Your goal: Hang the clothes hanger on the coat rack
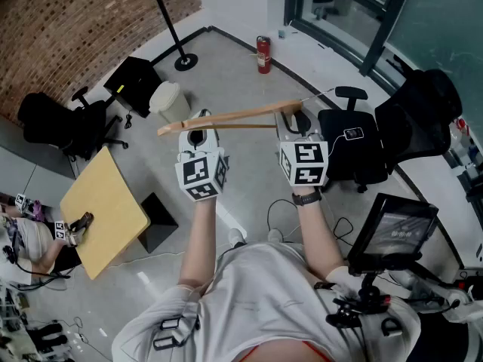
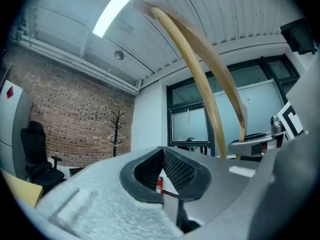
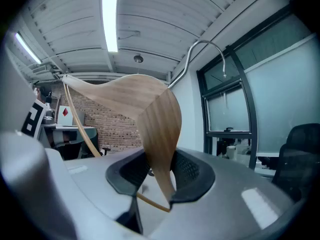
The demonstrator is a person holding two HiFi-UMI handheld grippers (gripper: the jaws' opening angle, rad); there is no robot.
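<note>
Two claws point level: the right claw (image 3: 159, 174) grips one end of the wooden clothes hanger (image 1: 226, 116) in mid-air, the left claw (image 2: 162, 176) stands part open and empty beside it, well apart from the coat rack (image 1: 170, 25).

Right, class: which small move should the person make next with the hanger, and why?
Probably walk it toward the coat rack. The right gripper clamps one end of the wooden hanger, held up in the air, while the rack stands far off by the brick wall.
</note>
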